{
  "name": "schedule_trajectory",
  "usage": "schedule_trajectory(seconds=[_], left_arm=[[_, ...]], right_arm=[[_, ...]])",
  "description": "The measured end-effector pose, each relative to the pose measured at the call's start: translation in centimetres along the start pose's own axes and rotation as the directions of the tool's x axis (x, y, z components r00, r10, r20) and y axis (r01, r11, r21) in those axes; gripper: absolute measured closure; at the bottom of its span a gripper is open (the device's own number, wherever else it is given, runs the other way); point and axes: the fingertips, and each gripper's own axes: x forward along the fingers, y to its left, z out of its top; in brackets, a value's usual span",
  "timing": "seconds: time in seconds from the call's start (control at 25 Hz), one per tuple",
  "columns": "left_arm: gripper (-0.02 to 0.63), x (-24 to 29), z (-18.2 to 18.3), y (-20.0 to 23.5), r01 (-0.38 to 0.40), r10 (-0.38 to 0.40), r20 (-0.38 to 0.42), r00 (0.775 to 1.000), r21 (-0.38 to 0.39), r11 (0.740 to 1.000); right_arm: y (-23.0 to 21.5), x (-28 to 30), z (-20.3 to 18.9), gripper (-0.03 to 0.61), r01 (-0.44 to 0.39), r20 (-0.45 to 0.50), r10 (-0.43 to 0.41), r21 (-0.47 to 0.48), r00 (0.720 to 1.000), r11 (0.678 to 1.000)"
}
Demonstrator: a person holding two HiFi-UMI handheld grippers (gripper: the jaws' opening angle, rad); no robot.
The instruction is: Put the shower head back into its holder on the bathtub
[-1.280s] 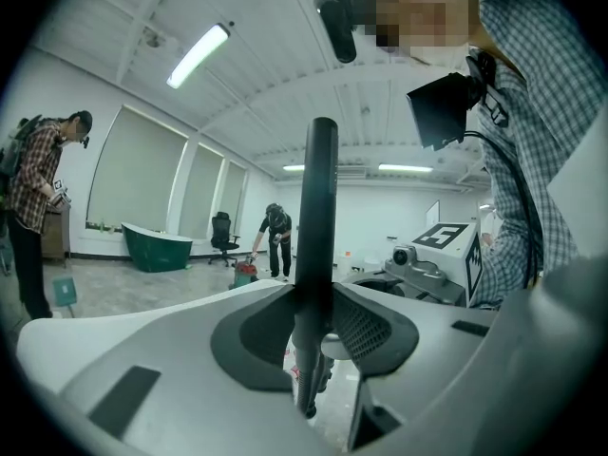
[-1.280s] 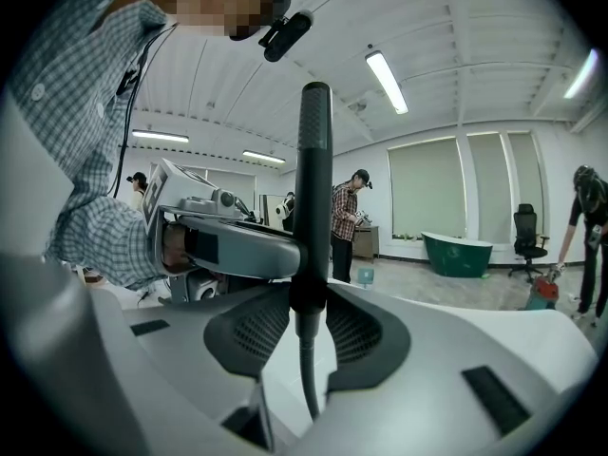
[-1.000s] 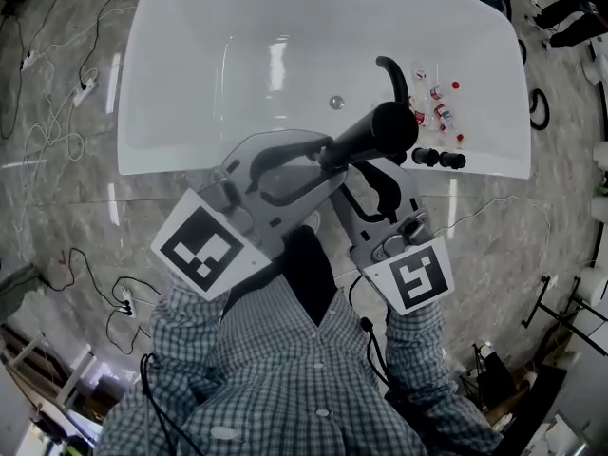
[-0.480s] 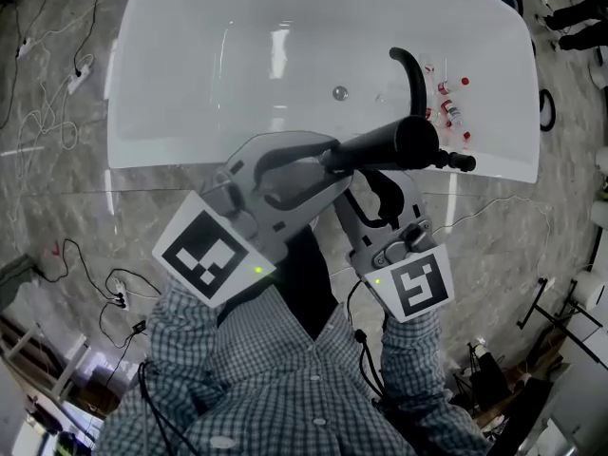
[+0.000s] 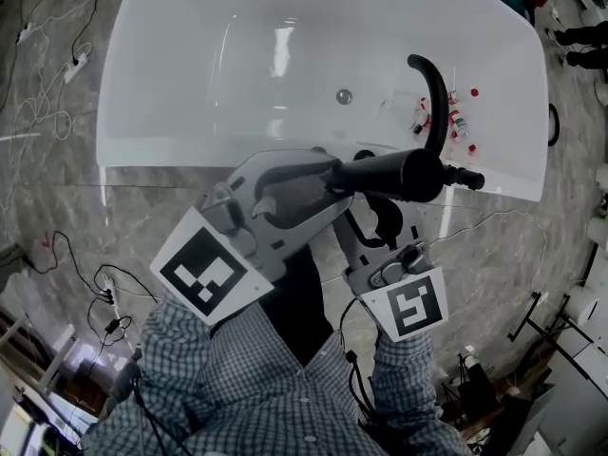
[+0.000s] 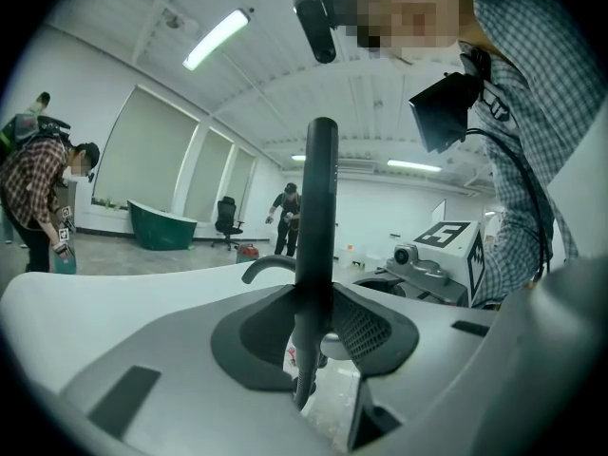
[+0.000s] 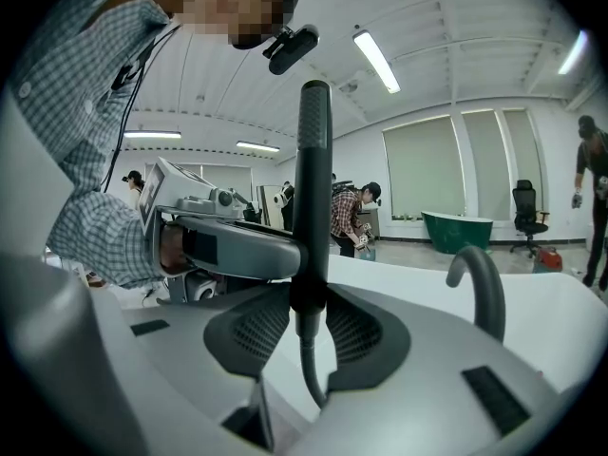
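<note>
Shower head (image 5: 389,173) gripped by left tongs (image 6: 312,307) and right tongs (image 7: 309,302), both nearly level, above bathtub (image 5: 190,150) rim

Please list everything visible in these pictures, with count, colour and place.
Oval bathtub: one, white, on grey marble floor.
Curved tap spout: one, black, tub's right rim.
Small bottles: several, red-capped, beside the spout.
Round drain: one, metallic, tub bottom.
Loose cables: several, black and white, floor at left.
Second bathtub: one, dark green, far background.
Bystanders: several, far background.
Stick-shaped shower head: one, black, over the near rim.
Left gripper: one, grey, shut on shower head.
Right gripper: one, grey, shut on shower head.
Checked sleeves: two, behind the grippers.
</note>
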Motion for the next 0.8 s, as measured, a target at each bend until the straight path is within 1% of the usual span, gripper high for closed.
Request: schedule_trajectory(seconds=[0.32, 0.6, 0.8], left_arm=[[0.489, 0.5, -2.4, -0.2, 0.007, -0.007, -0.017, 1.0, 0.007, 1.0], [0.489, 1.2, -4.4, 0.2, -0.004, 0.004, -0.023, 1.0, -0.006, 1.0], [0.489, 1.8, -5.7, 0.5, -0.018, 0.018, -0.039, 0.999, -0.001, 1.0]], right_arm=[[0.0, 0.1, -2.6, 0.462, 0.003, -0.017, -0.002, 0.007, 1.0, 1.0], [-0.4, 0.6, -4.7, 0.462, -0.004, -0.029, 0.004, -0.003, 1.0, 1.0], [-1.0, 0.9, -6.0, 0.462, -0.004, -0.025, 0.003, -0.004, 1.0, 1.0]])
